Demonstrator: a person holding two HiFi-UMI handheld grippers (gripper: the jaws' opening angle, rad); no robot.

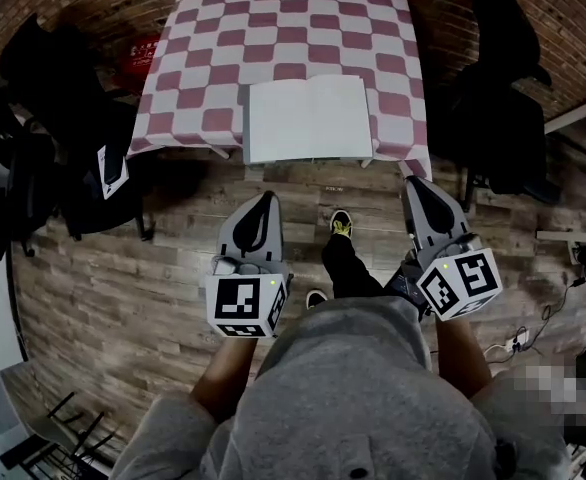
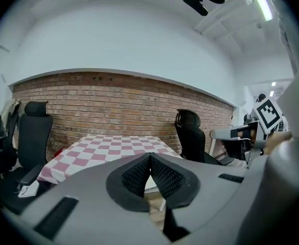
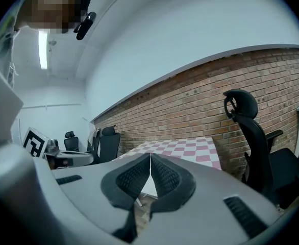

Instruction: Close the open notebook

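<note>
An open notebook (image 1: 308, 118) with blank white pages lies flat at the near edge of a table with a red and white checked cloth (image 1: 273, 38). My left gripper (image 1: 269, 200) is held over the wooden floor, short of the table's near edge and below the notebook's left part; its jaws are shut with nothing in them. My right gripper (image 1: 410, 182) hovers near the table's near right corner, also shut and empty. In the left gripper view the checked cloth (image 2: 114, 144) lies ahead beyond the closed jaws (image 2: 149, 157); the right gripper view shows the closed jaws (image 3: 150, 156) too.
Black office chairs stand at the left (image 1: 63, 138) and right (image 1: 508, 98) of the table. A red object (image 1: 141, 56) lies on the floor by the table's left side. The person's legs and shoe (image 1: 341, 224) are between the grippers. A brick wall (image 2: 114, 106) is behind the table.
</note>
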